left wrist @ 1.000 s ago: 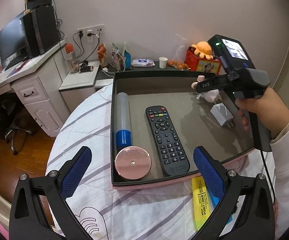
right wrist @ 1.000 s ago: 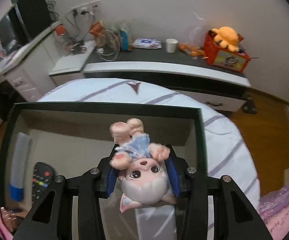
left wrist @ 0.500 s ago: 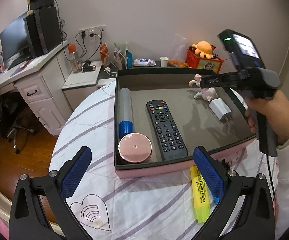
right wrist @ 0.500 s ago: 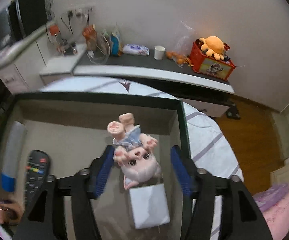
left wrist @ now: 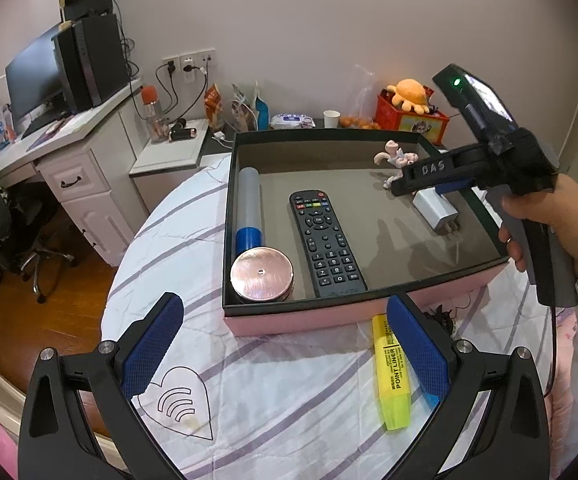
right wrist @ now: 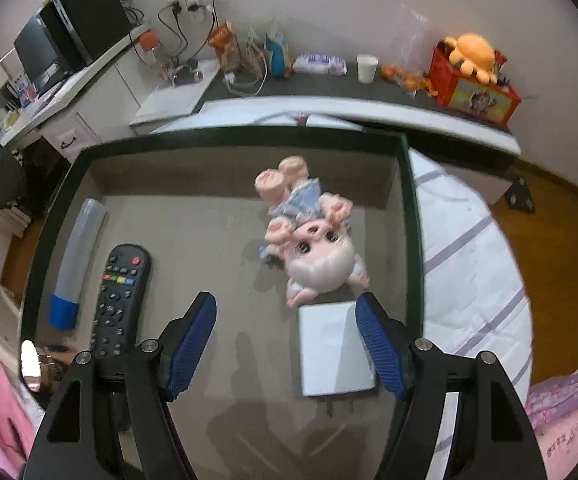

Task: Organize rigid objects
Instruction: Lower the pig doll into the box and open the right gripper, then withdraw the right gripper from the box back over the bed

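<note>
A pink box with a dark rim holds a black remote, a clear tube with a blue cap, a round pink tin, a white charger and a pink doll. The doll lies on its back at the box's far right, also in the left wrist view. My right gripper is open and empty above the charger, just behind the doll. My left gripper is open and empty in front of the box. A yellow highlighter lies on the tablecloth by its right finger.
The box sits on a round table with a striped white cloth. Behind it a dark shelf carries a paper cup, snacks and a red box with an orange plush toy. A white desk with a monitor stands at left.
My right gripper opened and let the doll go; it now lies in the box as the gripper draws back and up. My left gripper has drawn back from the box.
</note>
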A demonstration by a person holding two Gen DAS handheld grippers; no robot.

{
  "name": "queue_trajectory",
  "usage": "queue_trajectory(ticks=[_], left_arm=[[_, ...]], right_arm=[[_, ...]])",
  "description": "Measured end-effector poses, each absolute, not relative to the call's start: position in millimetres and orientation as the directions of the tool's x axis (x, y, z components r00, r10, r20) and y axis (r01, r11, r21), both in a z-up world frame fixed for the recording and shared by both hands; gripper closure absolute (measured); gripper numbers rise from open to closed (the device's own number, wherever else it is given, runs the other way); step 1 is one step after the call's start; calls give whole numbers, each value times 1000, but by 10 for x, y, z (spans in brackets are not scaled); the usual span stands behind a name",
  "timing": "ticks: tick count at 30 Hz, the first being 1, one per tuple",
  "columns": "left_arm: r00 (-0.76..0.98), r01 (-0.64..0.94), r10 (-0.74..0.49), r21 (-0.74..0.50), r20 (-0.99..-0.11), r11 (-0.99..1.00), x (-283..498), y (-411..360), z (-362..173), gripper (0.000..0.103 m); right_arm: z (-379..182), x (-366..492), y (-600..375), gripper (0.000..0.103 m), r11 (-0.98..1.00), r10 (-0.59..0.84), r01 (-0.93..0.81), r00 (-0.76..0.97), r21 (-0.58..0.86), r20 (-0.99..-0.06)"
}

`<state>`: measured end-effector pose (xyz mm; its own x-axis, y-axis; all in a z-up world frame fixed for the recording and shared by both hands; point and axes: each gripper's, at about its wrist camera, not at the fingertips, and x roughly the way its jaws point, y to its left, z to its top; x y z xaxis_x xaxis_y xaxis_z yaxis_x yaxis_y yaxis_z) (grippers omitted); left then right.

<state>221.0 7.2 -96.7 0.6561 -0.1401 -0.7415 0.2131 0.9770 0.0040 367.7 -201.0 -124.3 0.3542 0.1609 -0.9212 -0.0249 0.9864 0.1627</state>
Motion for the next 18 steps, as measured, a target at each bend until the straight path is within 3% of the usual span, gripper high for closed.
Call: queue_trajectory(ticks=[18], left_arm=[[666,206,-149,-12,-731,978,2007,258,-918,0]], right_arm=[[-1326,3803,-1846,24,1000,-17,8,287,-15,-958]])
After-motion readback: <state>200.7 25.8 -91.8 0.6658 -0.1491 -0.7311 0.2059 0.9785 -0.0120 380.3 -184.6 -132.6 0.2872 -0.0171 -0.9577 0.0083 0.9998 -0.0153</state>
